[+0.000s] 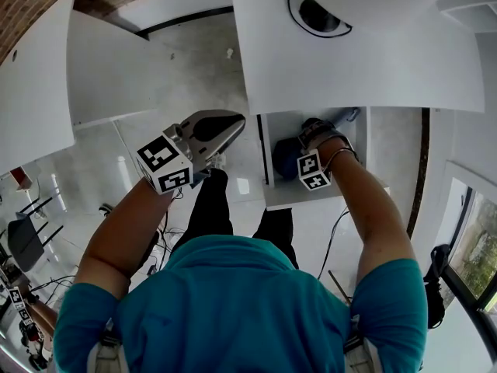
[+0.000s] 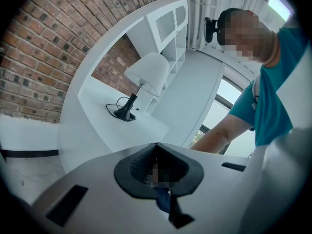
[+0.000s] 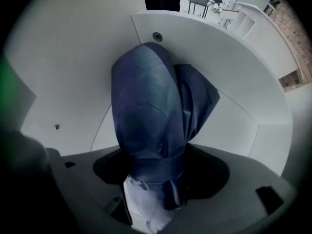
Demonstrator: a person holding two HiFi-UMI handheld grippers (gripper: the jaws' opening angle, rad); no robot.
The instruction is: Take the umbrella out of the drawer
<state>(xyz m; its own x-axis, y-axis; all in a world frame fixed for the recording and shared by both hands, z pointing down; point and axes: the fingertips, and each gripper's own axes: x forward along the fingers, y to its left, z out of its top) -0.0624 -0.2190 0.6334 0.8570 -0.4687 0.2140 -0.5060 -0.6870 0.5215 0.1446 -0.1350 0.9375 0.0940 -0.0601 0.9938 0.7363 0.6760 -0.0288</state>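
Observation:
A folded dark blue umbrella [image 3: 146,111] lies in the open white drawer [image 3: 229,67] under the desk. Its strapped end sits between the jaws of my right gripper [image 3: 158,167], which points straight down into the drawer. Dark gaps show on both sides of the bundle, so the jaws stand open around it. From the head view, the right gripper [image 1: 309,140] is down inside the drawer [image 1: 268,196], right next to the umbrella [image 1: 284,155]. My left gripper [image 1: 231,123] hovers left of the drawer, shut and empty, with its tips [image 2: 156,146] meeting.
The white desk top [image 1: 373,53] overhangs the drawer and carries a white lamp [image 2: 146,74] with a black base and cable. White shelving and a brick wall [image 2: 44,48] stand behind it. The person's legs and cables on the floor are just left of the drawer.

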